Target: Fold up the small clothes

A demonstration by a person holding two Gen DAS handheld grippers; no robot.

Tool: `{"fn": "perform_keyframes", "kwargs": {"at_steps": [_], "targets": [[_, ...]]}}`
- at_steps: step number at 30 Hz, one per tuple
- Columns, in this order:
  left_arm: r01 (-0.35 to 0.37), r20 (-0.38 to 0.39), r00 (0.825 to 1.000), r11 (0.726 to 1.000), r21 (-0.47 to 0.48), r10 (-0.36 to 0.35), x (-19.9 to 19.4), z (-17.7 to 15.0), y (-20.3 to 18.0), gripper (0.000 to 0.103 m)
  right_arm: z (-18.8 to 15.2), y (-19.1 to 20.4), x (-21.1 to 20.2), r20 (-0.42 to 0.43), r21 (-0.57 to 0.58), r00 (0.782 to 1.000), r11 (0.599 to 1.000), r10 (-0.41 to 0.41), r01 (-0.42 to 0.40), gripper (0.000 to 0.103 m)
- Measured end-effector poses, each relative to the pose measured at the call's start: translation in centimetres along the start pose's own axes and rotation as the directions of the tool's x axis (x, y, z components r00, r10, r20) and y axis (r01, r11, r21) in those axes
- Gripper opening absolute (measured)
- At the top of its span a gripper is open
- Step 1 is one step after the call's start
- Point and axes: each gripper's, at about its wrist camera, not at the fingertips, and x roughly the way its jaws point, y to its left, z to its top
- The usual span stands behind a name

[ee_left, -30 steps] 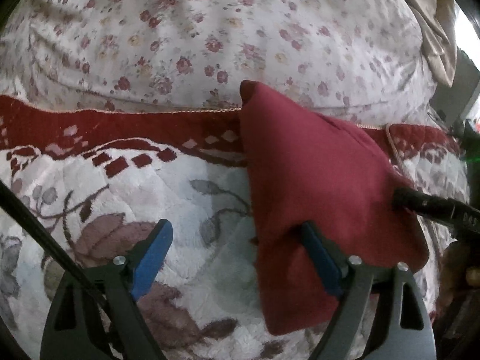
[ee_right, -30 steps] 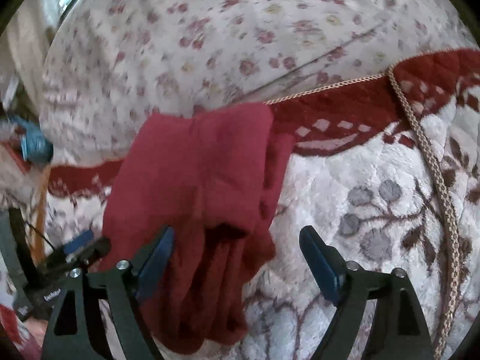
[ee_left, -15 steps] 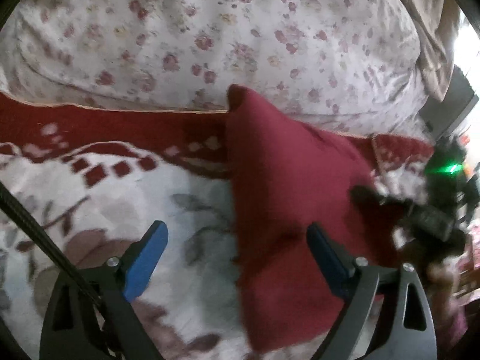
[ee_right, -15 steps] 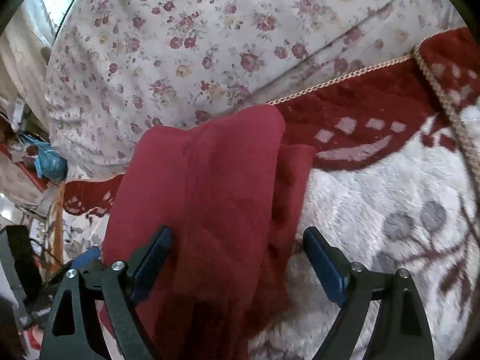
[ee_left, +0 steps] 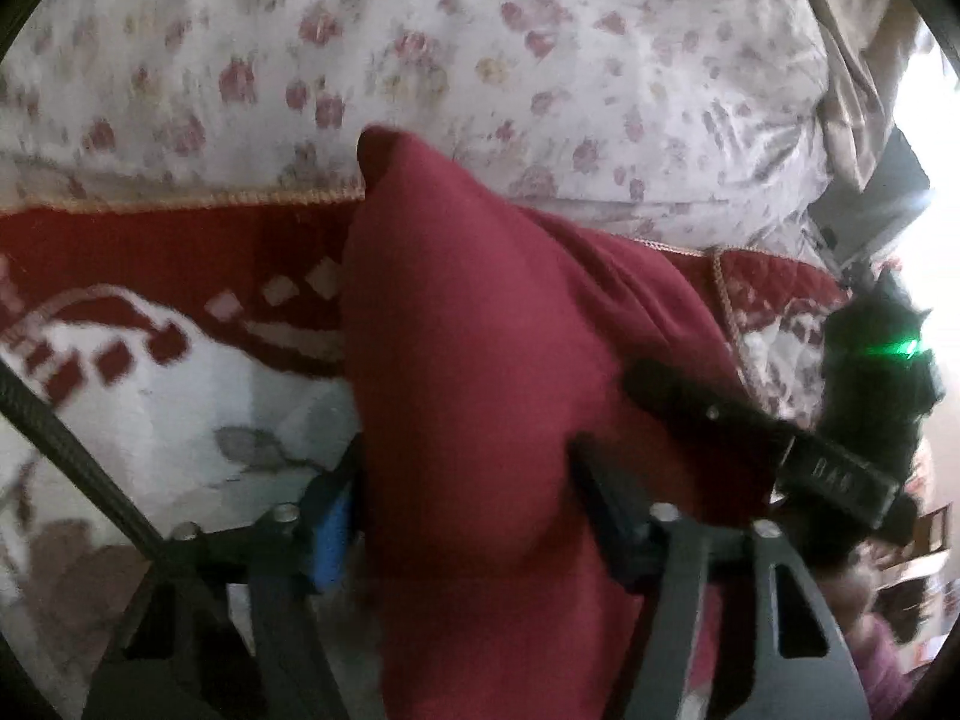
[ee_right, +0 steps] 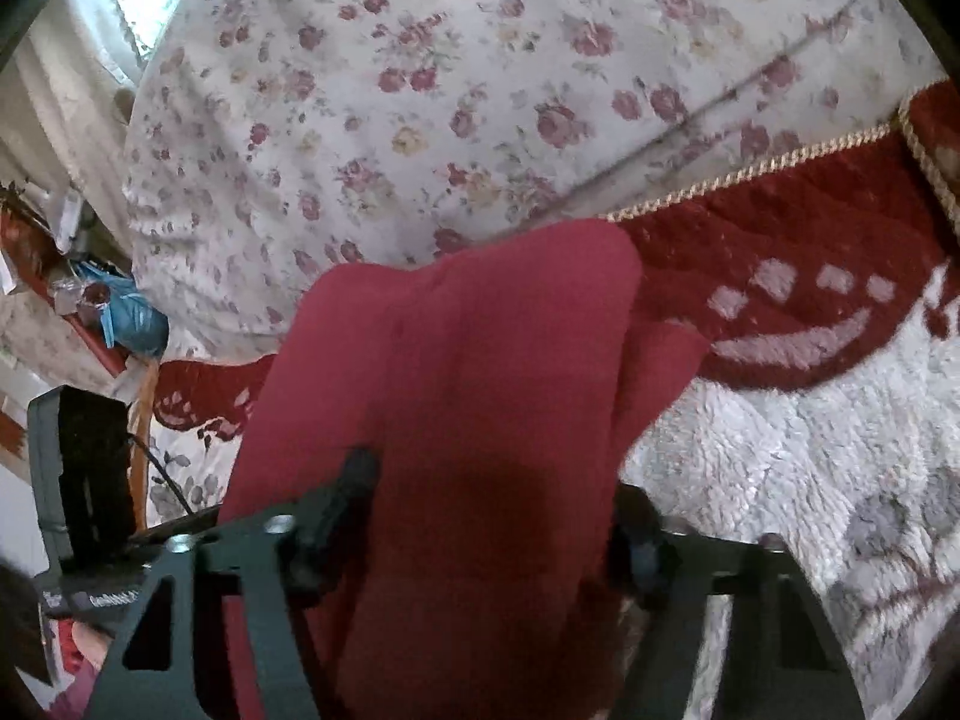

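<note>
Cloth (ee_left: 480,372), dark red, lies bunched on the blanket (ee_left: 150,396) near its corded far edge. Left tongs (ee_left: 462,498) and right tongs (ee_right: 486,510) have just been closing around thick folds; a shallow bite could slip, spoiling the fold.

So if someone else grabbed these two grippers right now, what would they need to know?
Left gripper: jaws have just been closing around the near end of the red cloth; a firm pinch isn't clear.
Right gripper: the same, on its side of the cloth.
The cloth lies on the blanket, already doubled into a narrow stack.
Left: finish the grip, then probably fold the near end toward the far end.
</note>
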Motion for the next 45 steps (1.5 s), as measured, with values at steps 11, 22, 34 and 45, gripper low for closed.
{"fn": "perform_keyframes", "kwargs": {"at_steps": [11, 22, 34, 45], "targets": [[-0.037, 0.122, 0.992, 0.997, 0.066, 0.029, -12.3, -3.4, -0.5, 0.052, -1.4, 8.2, -4.7, 0.021, -0.093, 1.0, 0.995, 0.023, -0.021, 0.056], [-0.043, 0.05, 0.998, 0.997, -0.065, 0.046, -4.1, -2.6, 4.3, 0.087, -1.0, 2.3, -3.5, -0.005, 0.025, 0.999, 0.999, 0.039, -0.039, 0.077], [0.118, -0.023, 0.993, 0.992, -0.05, -0.119, 1.1, -0.6, 3.4, 0.067, -1.1, -0.7, 0.9, -0.059, 0.087, 0.983, 0.982, 0.175, -0.17, 0.07], [0.027, 0.021, 0.999, 0.999, 0.027, -0.028, -9.6, -3.7, 1.7, 0.05, -1.2, 5.5, -3.0, -0.104, 0.108, 0.922, 0.925, 0.374, -0.363, 0.052]]}}
